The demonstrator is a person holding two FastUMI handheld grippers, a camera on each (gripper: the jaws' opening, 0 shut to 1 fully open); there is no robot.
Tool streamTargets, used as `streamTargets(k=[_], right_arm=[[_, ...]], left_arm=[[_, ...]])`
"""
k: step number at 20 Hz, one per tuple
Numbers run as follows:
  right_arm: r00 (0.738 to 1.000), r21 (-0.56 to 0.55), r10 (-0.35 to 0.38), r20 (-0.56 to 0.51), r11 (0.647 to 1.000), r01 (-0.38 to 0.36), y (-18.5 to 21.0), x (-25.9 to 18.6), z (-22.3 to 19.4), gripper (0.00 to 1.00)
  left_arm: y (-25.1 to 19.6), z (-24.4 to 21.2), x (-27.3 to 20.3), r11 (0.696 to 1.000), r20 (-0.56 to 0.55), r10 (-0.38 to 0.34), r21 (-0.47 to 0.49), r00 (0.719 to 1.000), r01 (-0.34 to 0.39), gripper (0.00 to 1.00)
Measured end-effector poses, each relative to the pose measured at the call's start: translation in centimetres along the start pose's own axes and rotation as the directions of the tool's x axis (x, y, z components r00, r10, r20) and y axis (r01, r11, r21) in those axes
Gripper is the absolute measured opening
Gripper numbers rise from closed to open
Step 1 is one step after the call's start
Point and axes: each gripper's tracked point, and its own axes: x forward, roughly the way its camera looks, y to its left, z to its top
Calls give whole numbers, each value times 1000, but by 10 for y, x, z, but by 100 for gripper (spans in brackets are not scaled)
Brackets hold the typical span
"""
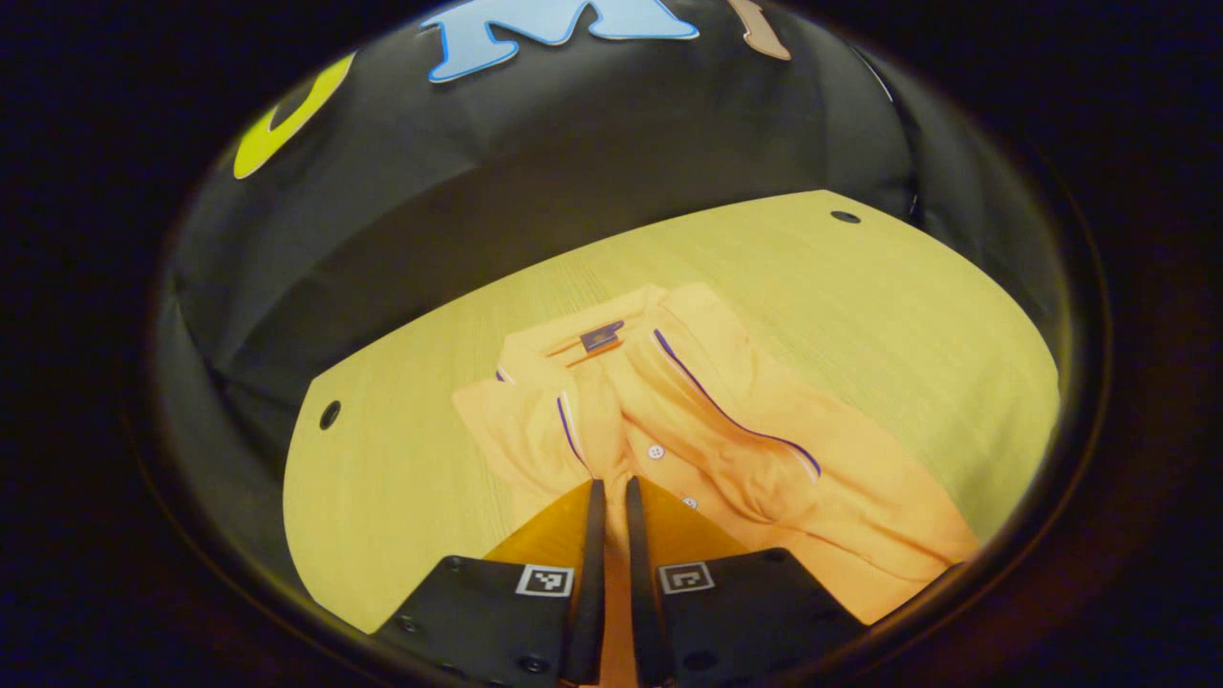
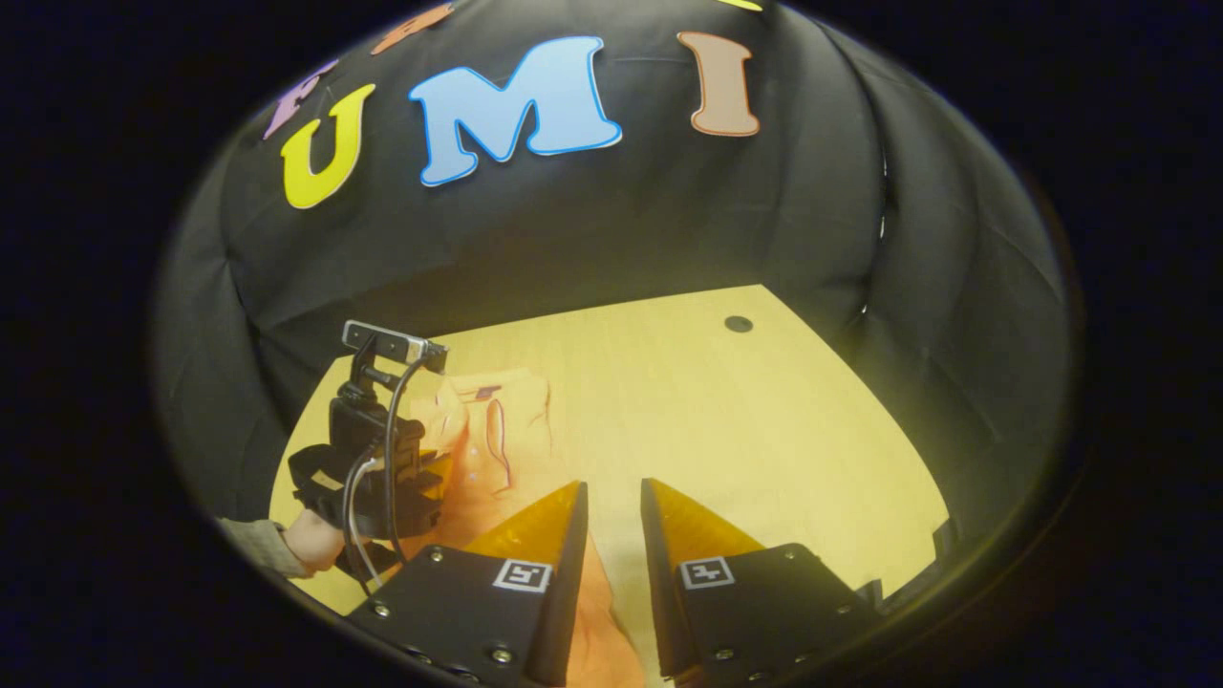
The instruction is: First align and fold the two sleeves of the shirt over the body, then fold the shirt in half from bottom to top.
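Left claw point(image 1: 611, 492) nearly closed over orange shirt point(image 1: 726, 430) (neck label unreadable), right claw point(image 2: 611, 492) parted, empty

shirt point(image 1: 726, 430) hem cut off at edge | left gripper point(image 2: 420, 478) jaws hidden behind its body

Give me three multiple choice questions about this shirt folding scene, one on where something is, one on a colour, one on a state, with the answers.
1. Where does the shirt lie?
A. on the table
B. on the floor
C. on a hanger

2. What colour is the shirt?
A. green
B. orange
C. white

3. How do the fingers of the right hand-held gripper stand?
A. clamped on a sleeve
B. apart, with nothing between them
C. shut on a button

Answers: 1 A, the cloth lies flat on the wooden top; 2 B, the fabric is orange with dark piping; 3 B, a gap shows between the fingers over the table.
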Motion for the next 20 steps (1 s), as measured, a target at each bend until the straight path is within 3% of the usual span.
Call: streamTargets(k=[1,4,8,11,14,15,17,18,20], right_arm=[[1000,0,3,-2,1000,-3,0,0,-1,34],[1000,-5,19,-11,1000,-19,2,2,-5,34],[998,-27,51,-42,998,-53,9,5,-18,34],[994,-40,83,-78,996,-86,16,5,-32,34],[987,-55,108,-117,992,-115,22,5,-50,47],[985,-58,115,-131,991,-123,25,5,-55,47],[976,-60,135,-173,987,-148,29,4,-69,47],[970,-59,141,-199,986,-155,32,3,-78,56],[958,-65,135,-254,986,-156,30,2,-97,61]], left_arm=[[-4,-1,-1,1000,-7,-20,-6,1000,20,39],[-10,-3,-10,998,-14,-52,-30,999,52,58],[-11,1,-42,995,14,-74,-73,997,74,94],[-7,-6,-71,990,13,-90,-108,996,90,97],[2,-22,-101,984,0,-92,-156,996,91,97],[5,-28,-110,981,-6,-93,-175,996,90,94],[9,-45,-129,973,-30,-93,-213,995,85,97],[11,-55,-137,970,-46,-92,-228,995,80,98],[10,-76,-152,966,-79,-95,-247,992,73,97]])
